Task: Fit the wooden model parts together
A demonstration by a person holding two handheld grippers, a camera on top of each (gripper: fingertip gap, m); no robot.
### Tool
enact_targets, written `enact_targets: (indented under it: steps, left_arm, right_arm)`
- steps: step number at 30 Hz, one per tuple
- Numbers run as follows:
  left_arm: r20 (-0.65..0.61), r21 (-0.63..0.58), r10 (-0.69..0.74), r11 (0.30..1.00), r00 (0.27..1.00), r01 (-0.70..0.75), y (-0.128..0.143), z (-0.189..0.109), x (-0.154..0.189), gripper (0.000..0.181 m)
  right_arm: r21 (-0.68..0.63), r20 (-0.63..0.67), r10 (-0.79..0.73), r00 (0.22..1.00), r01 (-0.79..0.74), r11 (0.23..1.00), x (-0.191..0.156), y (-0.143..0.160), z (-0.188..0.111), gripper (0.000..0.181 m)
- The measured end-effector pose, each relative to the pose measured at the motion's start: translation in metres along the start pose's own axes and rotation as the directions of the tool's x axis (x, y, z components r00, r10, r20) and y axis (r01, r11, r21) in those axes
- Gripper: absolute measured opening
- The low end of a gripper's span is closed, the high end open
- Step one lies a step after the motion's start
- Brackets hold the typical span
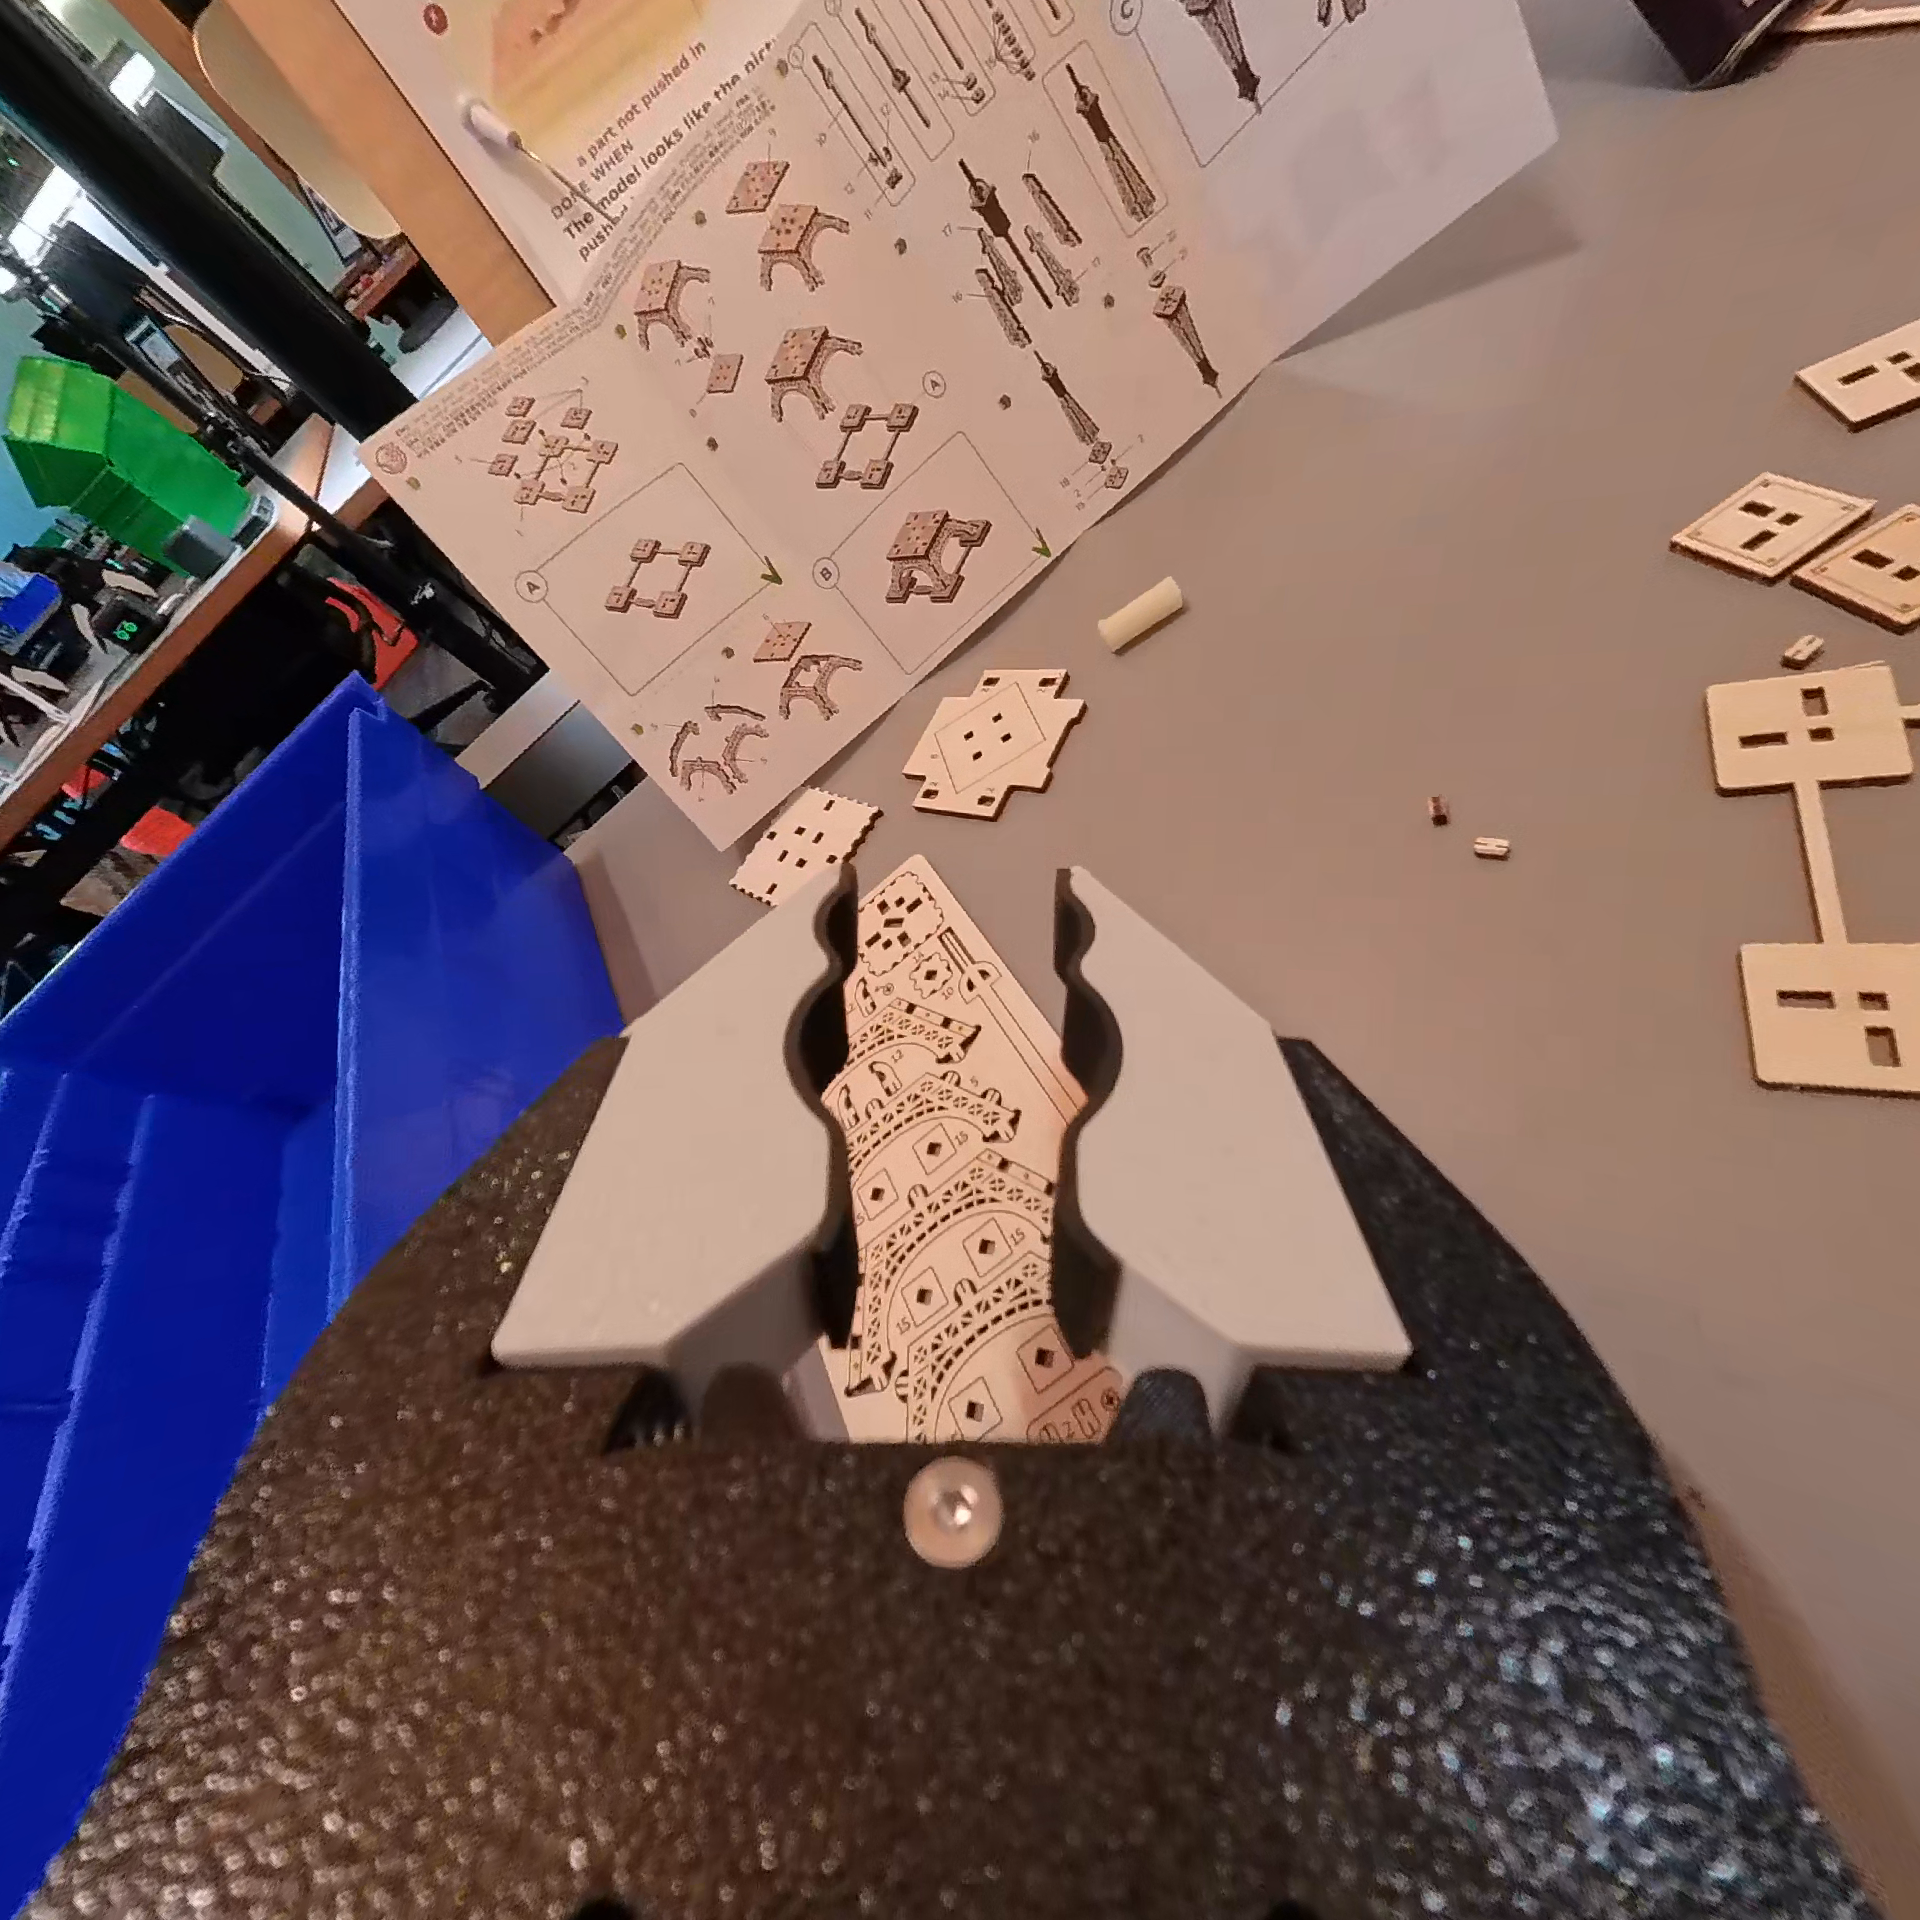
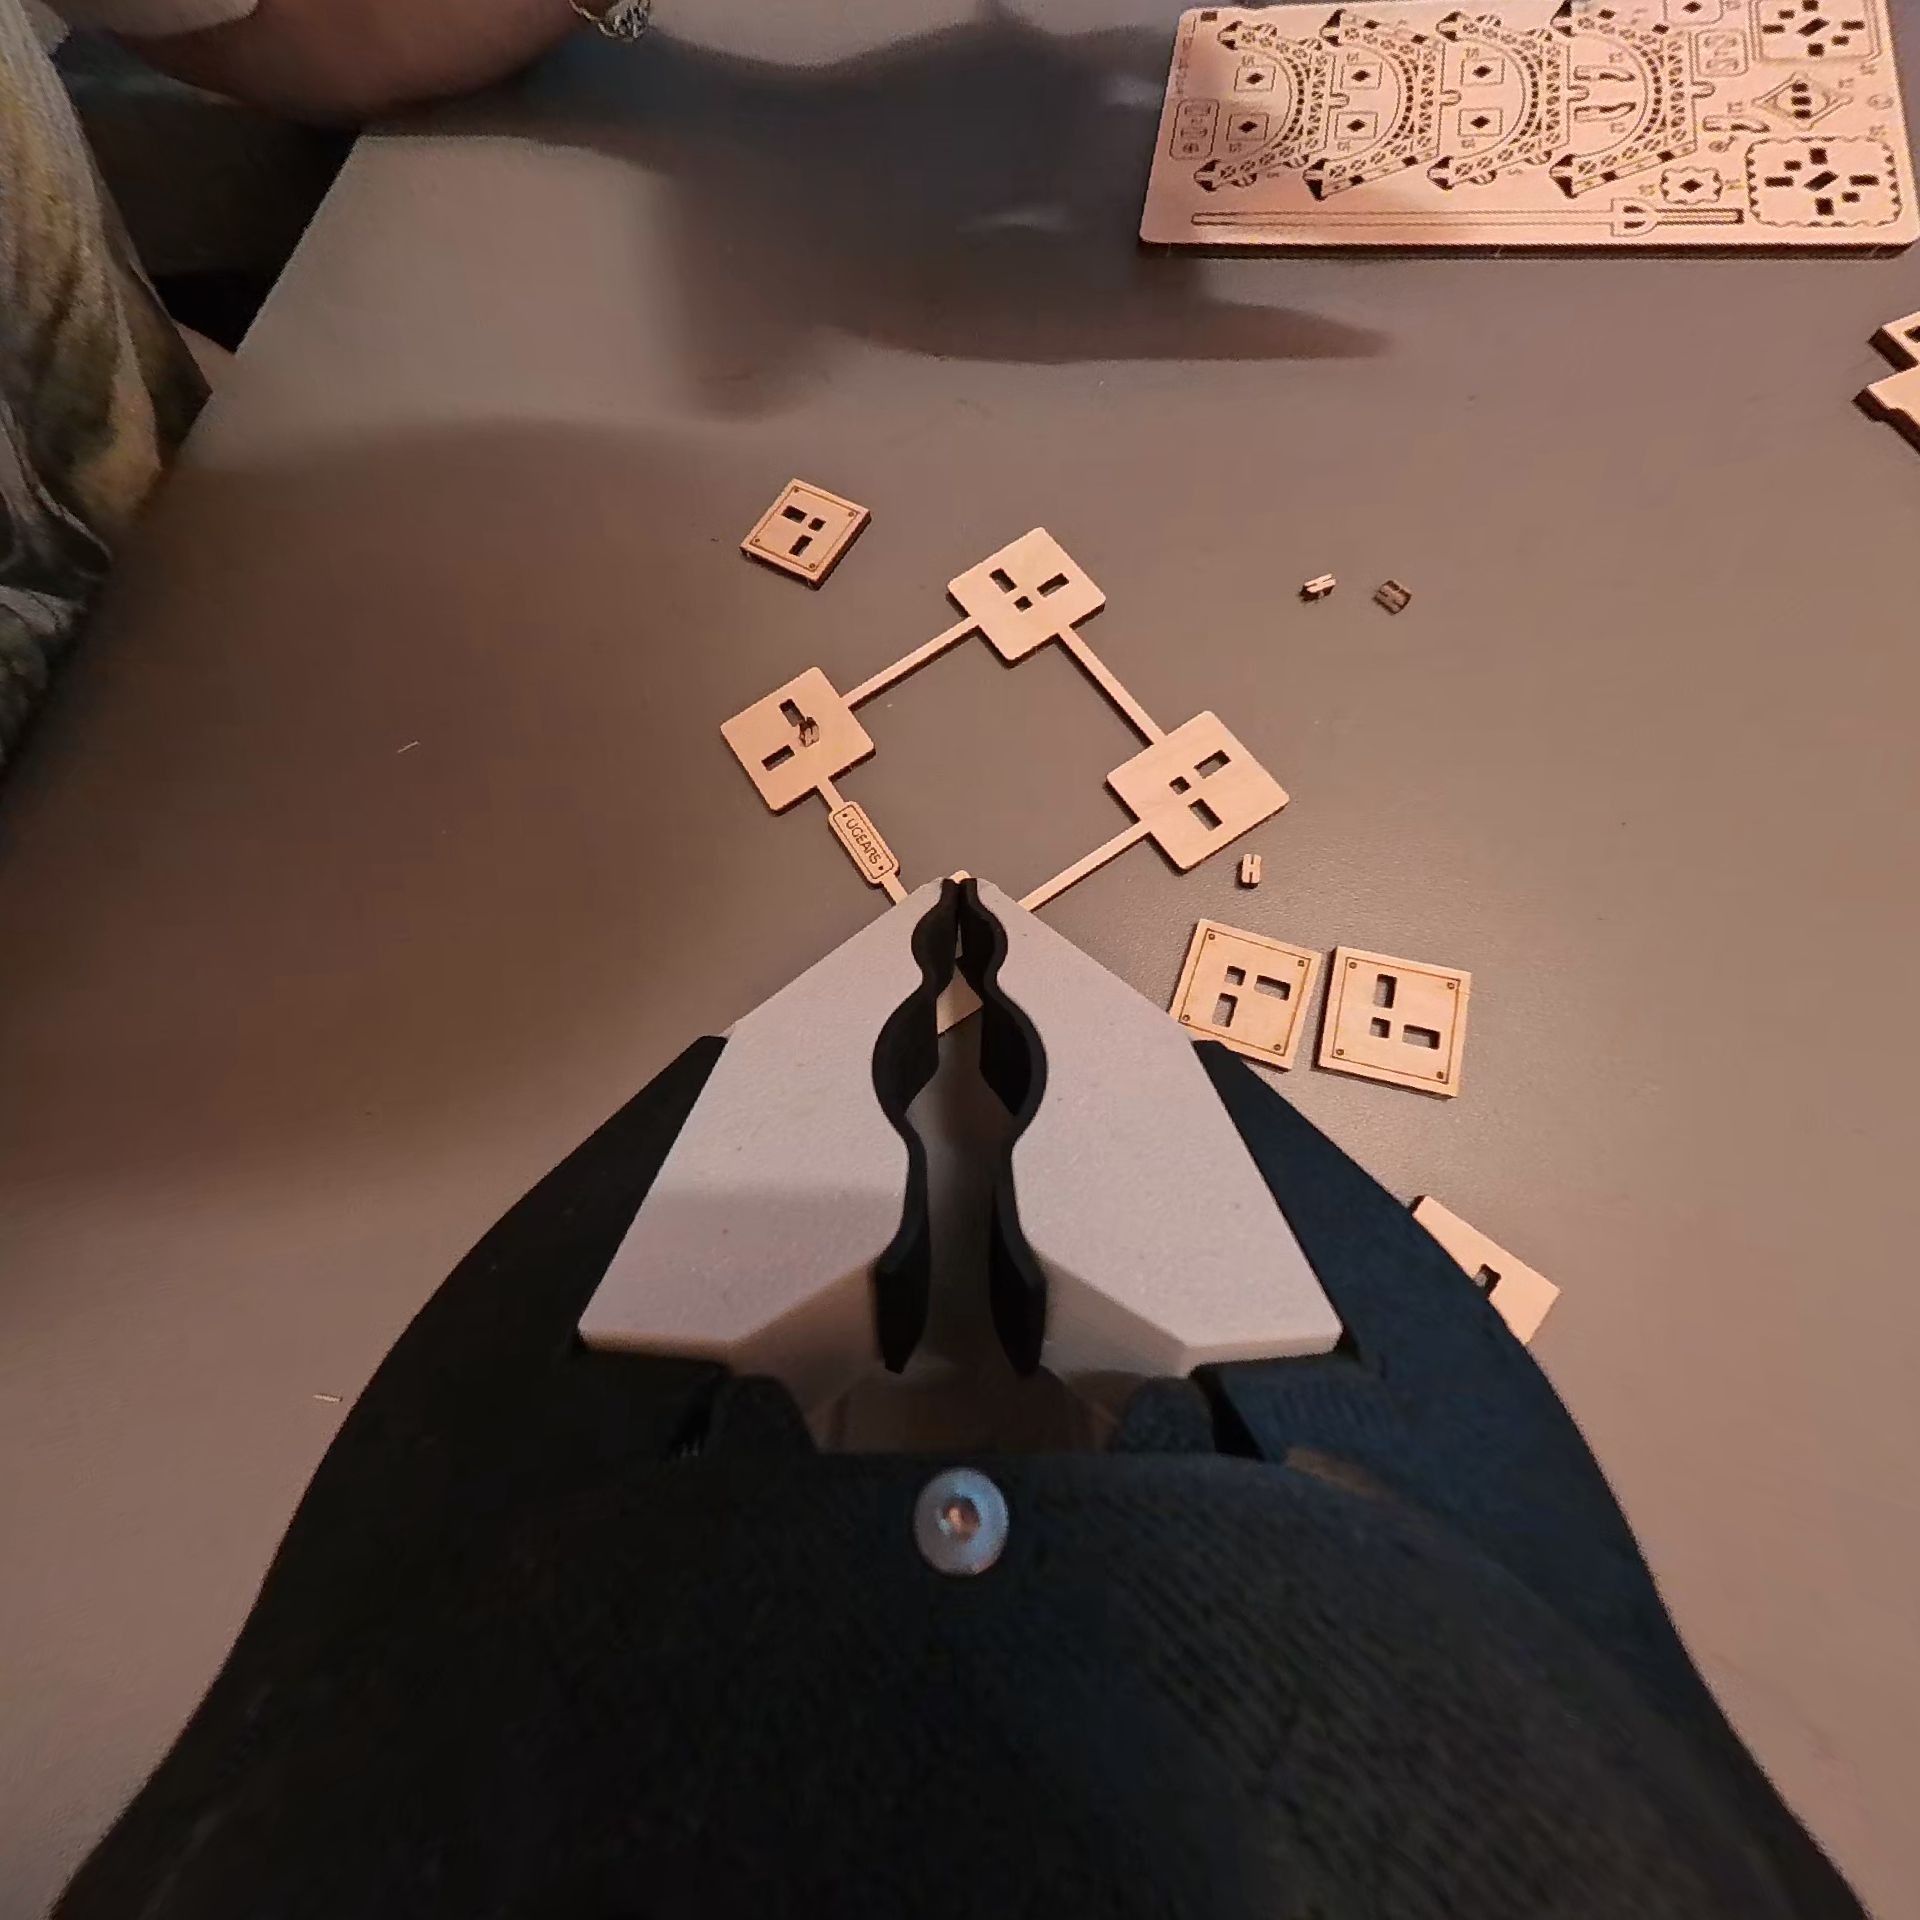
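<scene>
A: What step is this?

B: It looks like an early one. The frame (image 2: 1003,727) lies flat on the table (image 2: 468,935), four squares joined by thin bars. The right gripper (image 2: 961,902) sits over its near corner at 6 o'clock. Its jaws are almost shut. Whether they pinch the corner, B cannot tell.

A: And the left gripper (image 1: 961,894)?

B: Its jaws are wide open and hold nothing. The sheet (image 1: 956,1174) lies under them, with its parts not yet pushed out.

A: Which way does the sheet point?

B: Its long side runs from 6 o'clock up to 12 o'clock in the left view, leaning a bit left.

A: What comes next?

B: Likely a loose tile (image 2: 1244,992) at 4 o'clock must go on a square. Its slots must line up, then a soft push.
</scene>
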State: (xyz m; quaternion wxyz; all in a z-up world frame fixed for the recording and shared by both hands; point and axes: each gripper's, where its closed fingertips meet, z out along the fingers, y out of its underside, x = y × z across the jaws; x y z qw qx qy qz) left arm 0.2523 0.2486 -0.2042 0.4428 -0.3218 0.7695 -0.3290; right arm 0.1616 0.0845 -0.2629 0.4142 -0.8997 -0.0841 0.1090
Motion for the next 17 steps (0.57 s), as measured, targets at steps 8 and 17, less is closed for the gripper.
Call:
enact_targets:
  steps: [8,17]
  left_arm:
    - [0.001,-0.024,-0.015,1.000,1.000,0.015,0.0037,0.0016,-0.0015,0.035]
    - [-0.018,-0.005,-0.062,0.998,0.998,0.062,0.0003,0.0016,-0.0014,0.034]
  right_arm:
    - [0.000,0.007,0.008,1.000,-0.008,1.000,0.0000,-0.0001,-0.0001,0.000]
    - [0.000,0.013,0.014,1.000,-0.014,1.000,0.0000,-0.0001,-0.0001,0.000]
